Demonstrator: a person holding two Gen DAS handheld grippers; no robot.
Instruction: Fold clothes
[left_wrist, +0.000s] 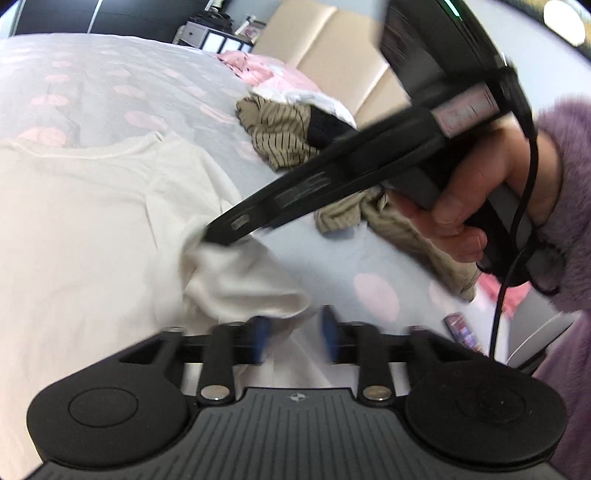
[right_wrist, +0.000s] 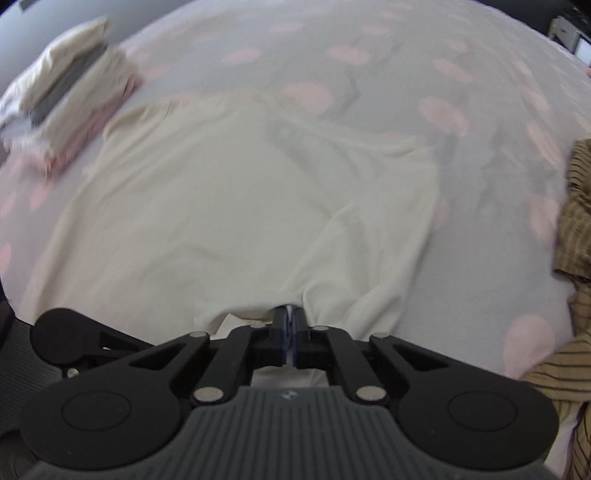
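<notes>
A cream white shirt (left_wrist: 85, 206) lies spread on the bed, and it also shows in the right wrist view (right_wrist: 207, 206). My right gripper (right_wrist: 290, 325) is shut on a bunched edge of the shirt; in the left wrist view it (left_wrist: 218, 236) reaches in from the right and pinches the cloth. My left gripper (left_wrist: 295, 328) is open, its blue pads apart, just below and in front of the lifted shirt fold (left_wrist: 251, 280), with cloth hanging between them.
The bed has a grey cover with pink spots (left_wrist: 122, 81). A heap of striped tan clothes (left_wrist: 280, 136) and pink clothes (left_wrist: 266, 70) lies to the right. A stack of folded clothes (right_wrist: 66, 96) sits at the far left. A beige headboard (left_wrist: 325, 40) stands behind.
</notes>
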